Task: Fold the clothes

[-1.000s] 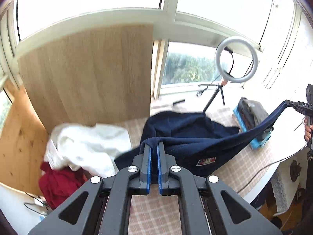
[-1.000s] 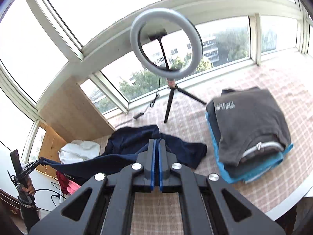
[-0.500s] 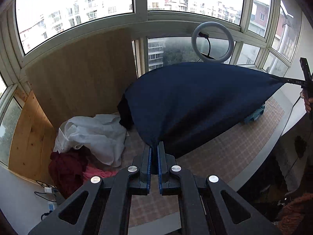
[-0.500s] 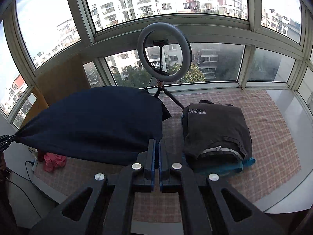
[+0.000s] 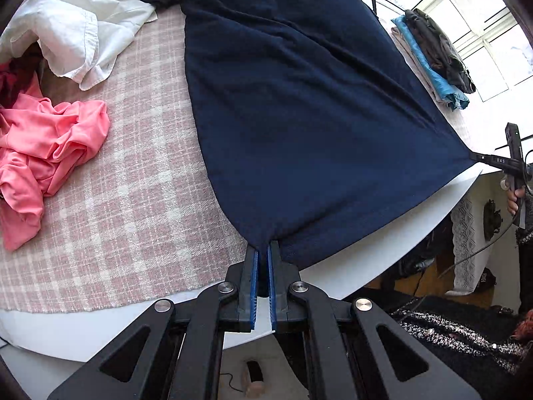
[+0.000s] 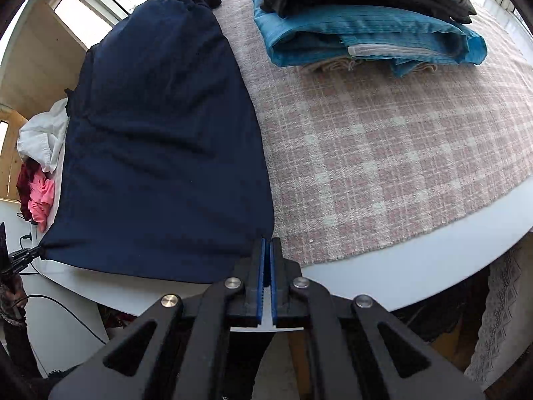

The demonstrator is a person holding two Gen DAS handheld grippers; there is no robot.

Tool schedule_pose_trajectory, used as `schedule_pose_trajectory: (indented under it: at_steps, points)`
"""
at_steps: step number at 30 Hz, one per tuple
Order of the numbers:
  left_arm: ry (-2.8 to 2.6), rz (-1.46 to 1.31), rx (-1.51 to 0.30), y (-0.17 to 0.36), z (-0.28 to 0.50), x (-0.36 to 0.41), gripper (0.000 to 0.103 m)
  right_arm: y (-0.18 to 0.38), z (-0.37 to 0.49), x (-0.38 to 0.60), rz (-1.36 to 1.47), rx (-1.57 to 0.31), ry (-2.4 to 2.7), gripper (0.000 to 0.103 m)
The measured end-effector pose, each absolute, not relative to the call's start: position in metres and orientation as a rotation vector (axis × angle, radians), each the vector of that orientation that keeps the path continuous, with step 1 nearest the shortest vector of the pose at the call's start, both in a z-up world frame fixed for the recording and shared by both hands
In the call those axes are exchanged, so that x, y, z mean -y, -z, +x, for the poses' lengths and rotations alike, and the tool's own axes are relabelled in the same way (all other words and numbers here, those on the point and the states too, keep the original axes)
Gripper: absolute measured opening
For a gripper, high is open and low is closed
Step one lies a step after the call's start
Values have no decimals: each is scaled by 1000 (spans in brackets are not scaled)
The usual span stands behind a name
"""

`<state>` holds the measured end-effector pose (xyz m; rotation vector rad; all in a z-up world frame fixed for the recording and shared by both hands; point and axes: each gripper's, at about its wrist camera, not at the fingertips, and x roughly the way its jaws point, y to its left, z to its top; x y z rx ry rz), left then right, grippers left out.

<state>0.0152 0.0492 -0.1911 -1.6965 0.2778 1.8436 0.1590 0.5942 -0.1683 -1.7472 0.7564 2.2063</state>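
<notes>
Navy garment now down flat on the counter, no longer held up in the air.

The left gripper and right gripper have dropped to the near edge, jaws of each clamped on a hem corner of the navy garment. It lies spread on the checked cloth, between the unfolded heap and the folded stack. Looks ready for a first fold.

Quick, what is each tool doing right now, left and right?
Left tool: closed on a corner of the dark navy blue fabric garment.
Right tool: closed on the other corner of it.
</notes>
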Motion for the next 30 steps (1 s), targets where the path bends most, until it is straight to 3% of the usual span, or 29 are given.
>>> schedule_pose_trajectory:
  at_steps: [8,11,18,20,25,30]
  points:
    - [-1846,-1638,-415,130,51,-45,5,94,168,-587,-1664,-788,-2325,2]
    - [-1820,-1653,-446,132,51,-44,5,79,175,-575,-1662,-773,-2345,3]
    - [-1713,-1914,-387,236,18,-47,8,169,175,-579,-1787,-790,-2161,3]
    - [-1731,-1939,-354,239,18,-37,9,192,172,-578,-1824,-793,-2120,3]
    - [-1770,-1874,-292,217,38,-17,31,201,171,-577,-1851,-757,-2106,3]
    - [-1736,-1894,-249,238,51,-26,34,202,167,-574,-1870,-748,-2110,3]
